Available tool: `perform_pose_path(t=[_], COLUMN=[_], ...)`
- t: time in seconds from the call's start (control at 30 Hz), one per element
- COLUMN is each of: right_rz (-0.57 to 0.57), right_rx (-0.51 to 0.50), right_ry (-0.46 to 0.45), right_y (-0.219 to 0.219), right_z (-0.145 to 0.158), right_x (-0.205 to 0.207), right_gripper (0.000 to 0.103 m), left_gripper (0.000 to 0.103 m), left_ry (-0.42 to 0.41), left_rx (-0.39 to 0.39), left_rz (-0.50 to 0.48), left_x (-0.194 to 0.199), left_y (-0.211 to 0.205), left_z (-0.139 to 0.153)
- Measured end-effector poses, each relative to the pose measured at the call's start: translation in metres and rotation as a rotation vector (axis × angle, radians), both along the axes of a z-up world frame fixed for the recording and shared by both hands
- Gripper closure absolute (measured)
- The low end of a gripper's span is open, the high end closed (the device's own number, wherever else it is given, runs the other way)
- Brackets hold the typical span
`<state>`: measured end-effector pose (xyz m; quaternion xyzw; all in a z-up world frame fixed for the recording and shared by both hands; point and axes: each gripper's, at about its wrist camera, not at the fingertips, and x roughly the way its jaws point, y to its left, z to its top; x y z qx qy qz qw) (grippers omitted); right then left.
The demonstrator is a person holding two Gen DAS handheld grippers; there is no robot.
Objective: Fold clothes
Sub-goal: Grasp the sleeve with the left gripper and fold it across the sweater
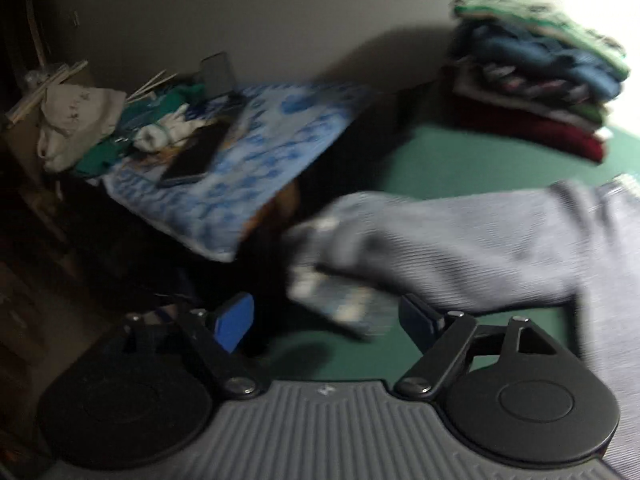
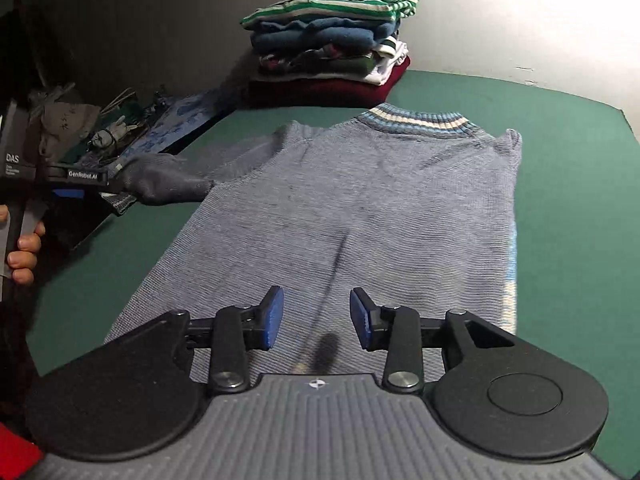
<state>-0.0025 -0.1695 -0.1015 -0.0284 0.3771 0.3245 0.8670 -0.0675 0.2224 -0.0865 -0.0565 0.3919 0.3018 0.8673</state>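
A grey-blue knit sweater (image 2: 360, 200) with a striped collar lies flat on the green table (image 2: 580, 200), collar at the far end. My right gripper (image 2: 316, 320) hovers over its near hem, open, with nothing between the blue pads. One sleeve (image 2: 168, 184) stretches out to the left, and its striped cuff (image 2: 120, 202) reaches the table's left edge. My left gripper (image 2: 68, 192) is at that cuff. In the blurred left wrist view the left gripper (image 1: 326, 316) is open wide, and the cuff (image 1: 336, 304) lies just ahead between the fingers without being clamped.
A tall stack of folded clothes (image 2: 328, 40) stands at the far edge against the wall (image 1: 536, 76). Left of the table is a lower surface with a blue patterned cloth (image 1: 248, 152), a dark phone (image 1: 196, 156) and crumpled items. A person's hand (image 2: 24, 248) holds the left gripper.
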Motion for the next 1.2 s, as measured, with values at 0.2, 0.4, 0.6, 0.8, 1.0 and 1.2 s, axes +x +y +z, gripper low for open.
perform_pose_path(t=[0.2, 0.4, 0.6, 0.8, 1.0, 1.2], right_rz=[-0.038, -0.069, -0.086, -0.064, 0.009, 0.054], right_rx=[-0.014, -0.031, -0.031, -0.015, 0.006, 0.023], right_ry=[0.007, -0.002, -0.028, -0.057, -0.113, -0.141], right_y=[0.026, 0.041, 0.049, 0.05, 0.055, 0.048], right_z=[-0.002, 0.001, 0.006, 0.012, 0.023, 0.031], right_x=[-0.01, -0.019, -0.026, -0.023, -0.016, -0.012], right_gripper=[0.064, 0.064, 0.063, 0.062, 0.062, 0.058], left_gripper=[0.028, 0.092, 0.103, 0.103, 0.103, 0.103], left_ry=[0.015, -0.046, -0.137, -0.246, -0.255, -0.212], left_rx=[-0.052, -0.083, -0.044, -0.068, -0.219, -0.354], left_rz=[-0.025, -0.115, -0.175, -0.268, -0.412, -0.495], left_x=[0.012, 0.014, 0.013, 0.021, 0.042, 0.07], left_y=[0.037, 0.041, 0.042, 0.023, -0.029, -0.095], left_z=[-0.021, -0.023, 0.003, 0.057, 0.08, 0.065])
